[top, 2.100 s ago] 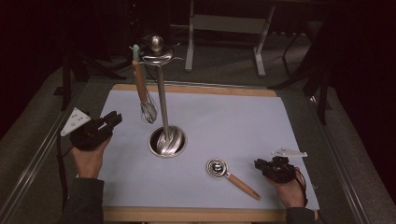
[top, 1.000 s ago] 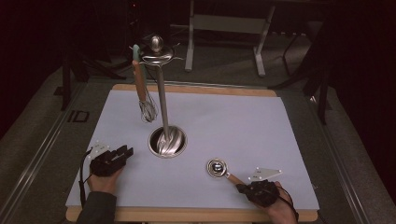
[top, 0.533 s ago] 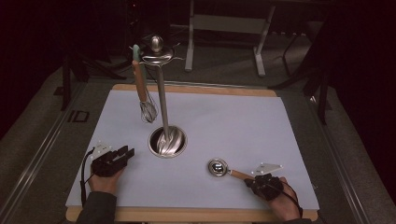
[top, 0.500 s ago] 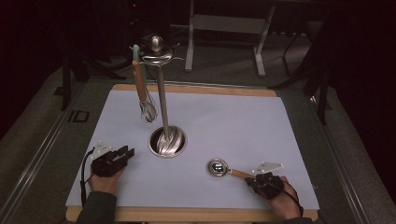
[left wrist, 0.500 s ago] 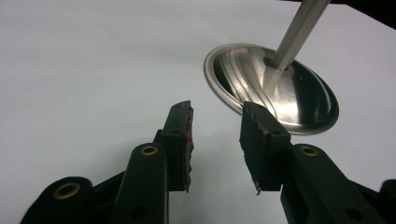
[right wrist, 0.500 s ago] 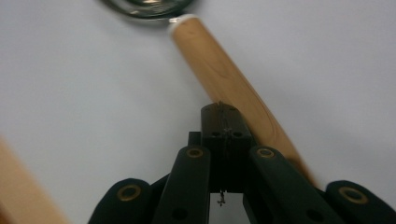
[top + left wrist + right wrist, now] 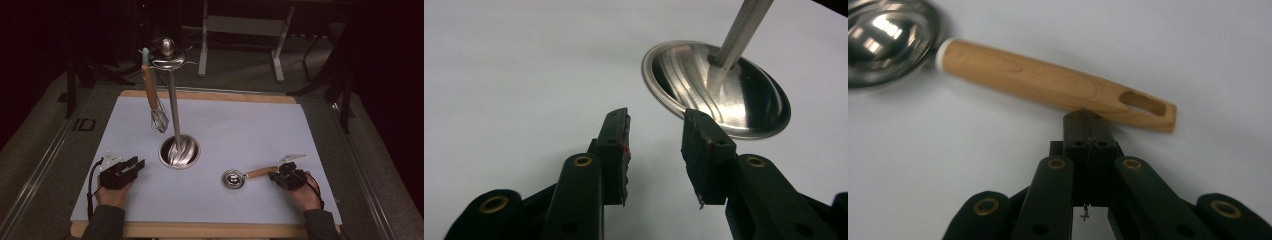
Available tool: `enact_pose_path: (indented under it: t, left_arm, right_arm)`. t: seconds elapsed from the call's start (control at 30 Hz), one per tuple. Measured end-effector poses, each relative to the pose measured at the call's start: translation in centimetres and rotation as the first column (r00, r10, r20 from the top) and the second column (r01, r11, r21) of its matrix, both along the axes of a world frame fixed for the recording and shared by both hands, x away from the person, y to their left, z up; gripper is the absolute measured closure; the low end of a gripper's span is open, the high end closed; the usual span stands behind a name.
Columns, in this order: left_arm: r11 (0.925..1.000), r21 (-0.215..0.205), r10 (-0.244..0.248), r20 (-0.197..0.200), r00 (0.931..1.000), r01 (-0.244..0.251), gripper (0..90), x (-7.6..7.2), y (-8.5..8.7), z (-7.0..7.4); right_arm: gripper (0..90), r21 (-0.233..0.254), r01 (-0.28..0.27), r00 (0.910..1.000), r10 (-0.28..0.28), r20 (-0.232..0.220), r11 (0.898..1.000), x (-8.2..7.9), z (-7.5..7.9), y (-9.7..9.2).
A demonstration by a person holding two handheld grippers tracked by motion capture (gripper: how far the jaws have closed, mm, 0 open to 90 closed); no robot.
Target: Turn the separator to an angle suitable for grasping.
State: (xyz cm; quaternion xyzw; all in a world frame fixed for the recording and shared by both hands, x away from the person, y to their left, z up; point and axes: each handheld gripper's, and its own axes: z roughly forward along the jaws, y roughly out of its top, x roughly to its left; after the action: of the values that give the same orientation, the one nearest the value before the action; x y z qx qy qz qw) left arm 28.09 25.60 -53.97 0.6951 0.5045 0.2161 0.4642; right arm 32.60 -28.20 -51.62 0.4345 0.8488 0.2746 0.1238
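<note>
A small metal measuring spoon (image 7: pixel 233 179) with a wooden handle (image 7: pixel 1048 82) lies on the white mat (image 7: pixel 250 125) at the front right. My right gripper (image 7: pixel 274 175) is shut with nothing in it, and its joined tips (image 7: pixel 1087 120) rest against the side of the handle near its slotted end. A metal utensil stand (image 7: pixel 173 107) rises from a round base (image 7: pixel 724 90) in the middle, with a wooden-handled whisk (image 7: pixel 152 100) hanging from its top. My left gripper (image 7: pixel 137 163) rests on the mat left of the base, open and empty (image 7: pixel 656 117).
The mat lies on a wooden board (image 7: pixel 200 231) with a metal rail (image 7: pixel 45 165) along the left side. Dark floor and metal frame legs (image 7: pixel 240 30) are behind the table.
My right gripper moved away from the front edge with its shut tips against the handle, and the spoon's handle swung from pointing front right to pointing right. The left gripper stayed put.
</note>
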Motion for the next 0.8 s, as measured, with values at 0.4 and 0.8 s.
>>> enact_pose_path:
  t: [0.4, 0.8]
  left_arm:
    - [0.9999, 0.015, -0.005, 0.001, 1.0000, 0.005, 63.2, 0.0, -0.2, 0.0]
    - [0.9997, 0.024, -0.006, 0.005, 1.0000, 0.006, 63.2, -0.1, -0.2, 0.0]
  right_arm:
    - [89.9, 0.042, 0.055, 0.9983, -0.056, 0.017, 0.998, 5.9, -0.3, 3.5]
    - [89.8, 0.060, -0.034, 0.9994, 0.034, -0.007, 0.998, 7.6, 0.0, 10.0]
